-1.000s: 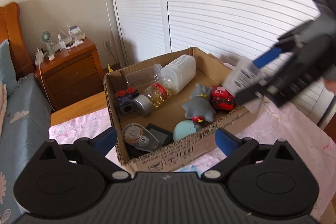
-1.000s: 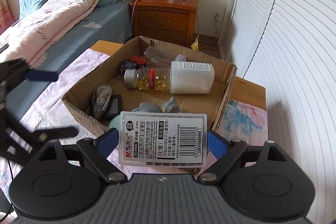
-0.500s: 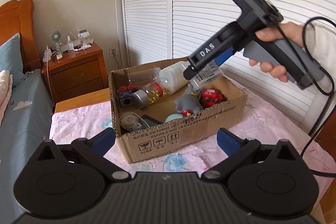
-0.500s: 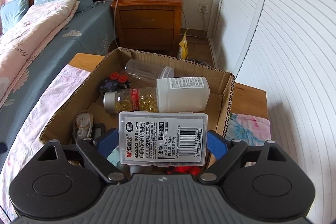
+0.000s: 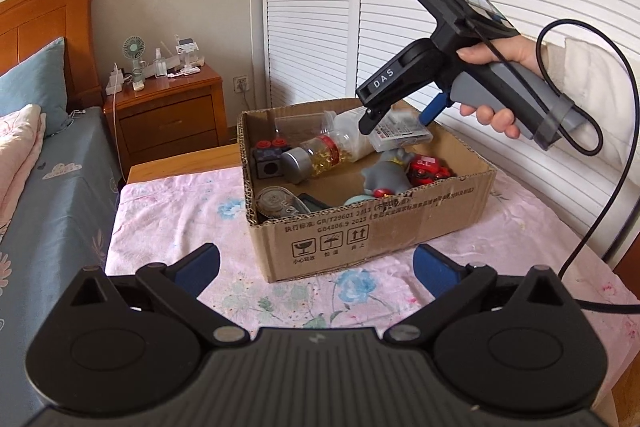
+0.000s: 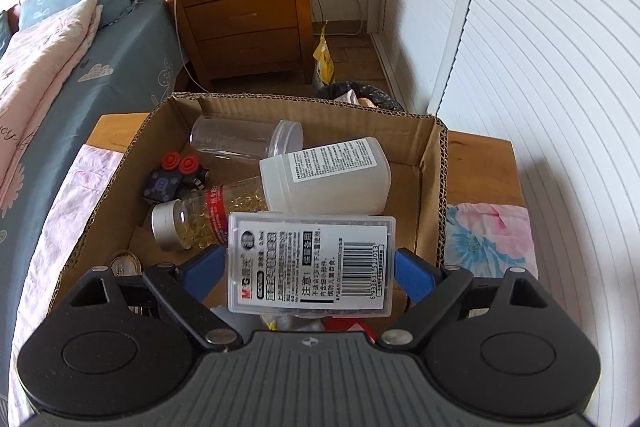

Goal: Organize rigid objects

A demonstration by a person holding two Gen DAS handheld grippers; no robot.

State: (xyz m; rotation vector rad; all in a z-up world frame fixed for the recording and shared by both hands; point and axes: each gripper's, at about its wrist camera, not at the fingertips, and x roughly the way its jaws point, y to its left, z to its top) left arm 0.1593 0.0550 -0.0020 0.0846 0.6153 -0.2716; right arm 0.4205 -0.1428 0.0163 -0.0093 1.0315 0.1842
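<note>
A cardboard box (image 5: 360, 235) stands on the pink floral cloth. It holds a white jar (image 6: 324, 179), a pill bottle (image 6: 208, 215), a clear cup (image 6: 236, 139), a black cube with red knobs (image 6: 172, 175), a grey toy (image 5: 388, 175), a red toy car (image 5: 428, 171) and a tape dispenser (image 5: 276, 203). My right gripper (image 6: 308, 267) is shut on a clear plastic case (image 6: 310, 263) with a label, held over the box's inside; it also shows in the left wrist view (image 5: 400, 131). My left gripper (image 5: 316, 263) is open and empty, in front of the box.
A wooden nightstand (image 5: 164, 115) with a small fan stands behind the box, beside a bed (image 5: 40, 187) at the left. White louvred doors (image 5: 480, 7) run along the right. A bin with a black bag (image 6: 360, 99) sits on the floor behind the box.
My right gripper has carried the case forward and down over the box. My left gripper has drawn back from the box and stays open.
</note>
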